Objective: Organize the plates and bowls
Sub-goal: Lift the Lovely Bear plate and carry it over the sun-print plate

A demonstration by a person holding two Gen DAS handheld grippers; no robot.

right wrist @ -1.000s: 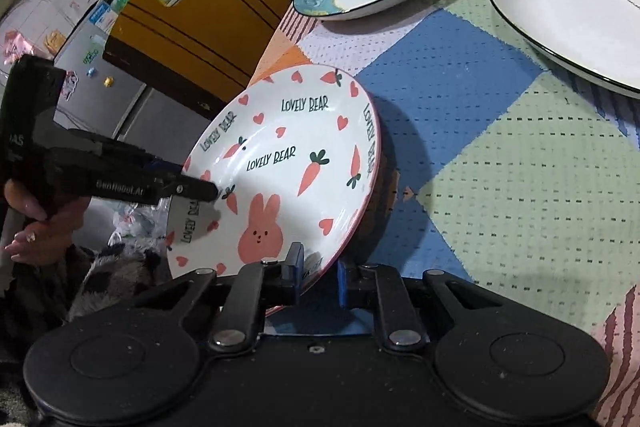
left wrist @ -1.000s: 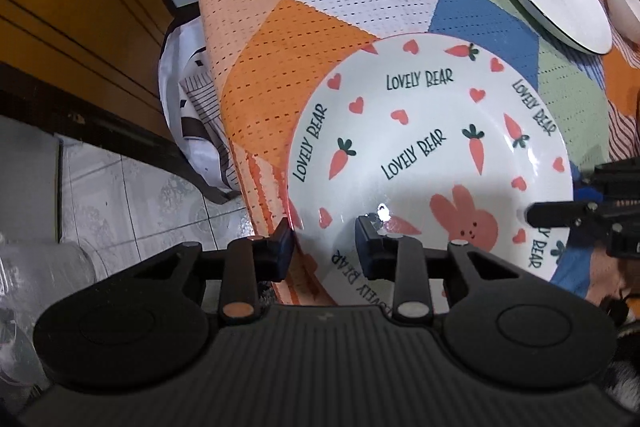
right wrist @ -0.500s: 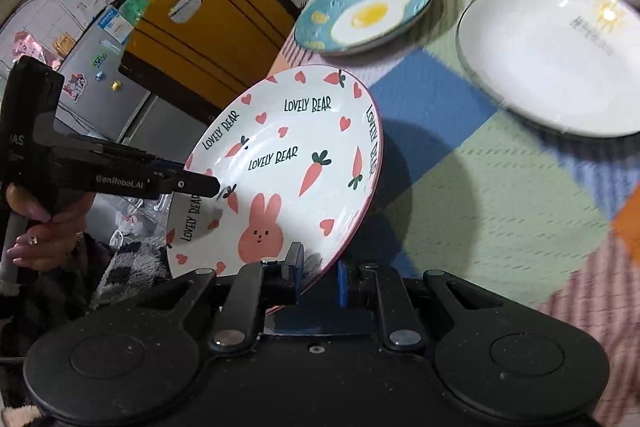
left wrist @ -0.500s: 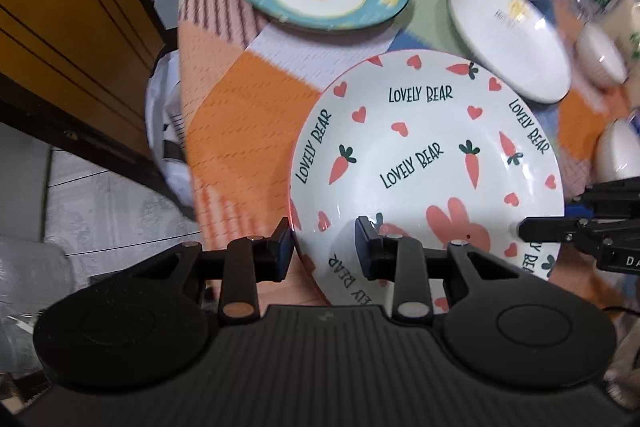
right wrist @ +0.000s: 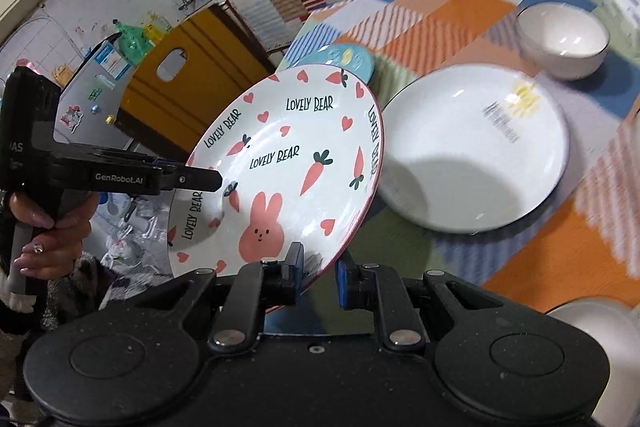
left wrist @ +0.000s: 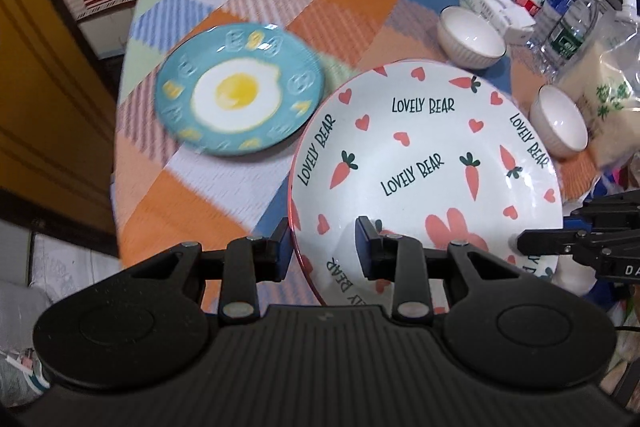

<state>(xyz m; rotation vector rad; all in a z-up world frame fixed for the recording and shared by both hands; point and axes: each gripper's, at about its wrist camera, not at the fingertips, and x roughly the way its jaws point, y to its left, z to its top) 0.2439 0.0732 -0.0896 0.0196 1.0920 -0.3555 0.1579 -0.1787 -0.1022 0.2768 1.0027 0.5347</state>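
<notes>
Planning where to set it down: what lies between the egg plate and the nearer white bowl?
Only bare tablecloth between egg plate and white bowl, in the left wrist view.

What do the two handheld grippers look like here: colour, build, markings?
Both are matte black. The left gripper has a ribbed body, round side housings, silver pivot screws and blue-backed finger pads; its side reads "GenRobot.AI". The right gripper has the same build, with dust-speckled housings. The left hand wears a small ring.

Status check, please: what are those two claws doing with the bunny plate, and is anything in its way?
Left gripper and right gripper both clamped on bunny plate rim. Plate tilted, off the table. White plate and egg plate lie just beyond.
</notes>
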